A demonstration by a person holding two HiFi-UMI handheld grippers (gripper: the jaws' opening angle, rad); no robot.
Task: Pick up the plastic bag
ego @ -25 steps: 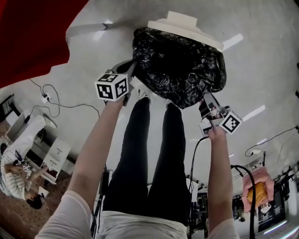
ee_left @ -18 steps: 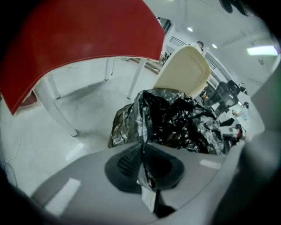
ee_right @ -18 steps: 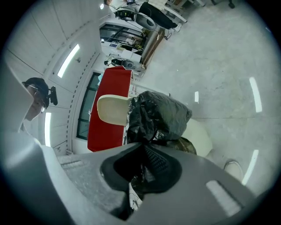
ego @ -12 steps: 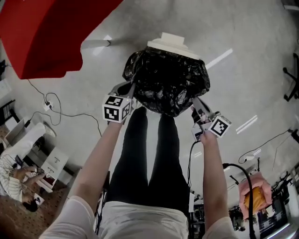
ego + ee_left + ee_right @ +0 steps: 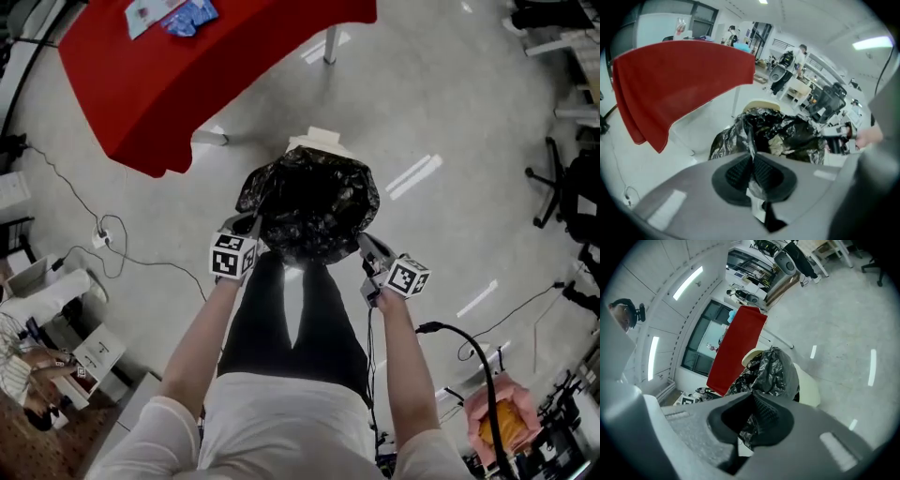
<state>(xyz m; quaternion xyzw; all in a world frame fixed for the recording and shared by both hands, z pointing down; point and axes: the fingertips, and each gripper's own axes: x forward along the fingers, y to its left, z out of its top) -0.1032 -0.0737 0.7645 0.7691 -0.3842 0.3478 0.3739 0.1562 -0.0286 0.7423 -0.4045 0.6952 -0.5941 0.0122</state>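
A crumpled black plastic bag (image 5: 307, 199) hangs open-mouthed between my two grippers, in front of my legs and over a cream bin (image 5: 314, 142) on the floor. The left gripper (image 5: 257, 218) is shut on the bag's left rim. In the left gripper view the film (image 5: 750, 140) is pinched between the ribbed pads (image 5: 736, 171), with paper scraps inside the bag (image 5: 780, 136). The right gripper (image 5: 365, 244) is shut on the right rim. The right gripper view shows the bag (image 5: 774, 371) running into the closed jaws, with the bin (image 5: 809, 390) just behind.
A table under a red cloth (image 5: 187, 75) stands beyond the bin to the left. Cables (image 5: 103, 234) trail over the grey floor at left, and a black cable (image 5: 469, 352) loops at right. An office chair (image 5: 562, 187) is at far right. A seated person (image 5: 28, 375) is at lower left.
The view has pulled up and back, so the bag looks smaller and more of the red table shows. Both grippers have kept their hold on the bag's rim.
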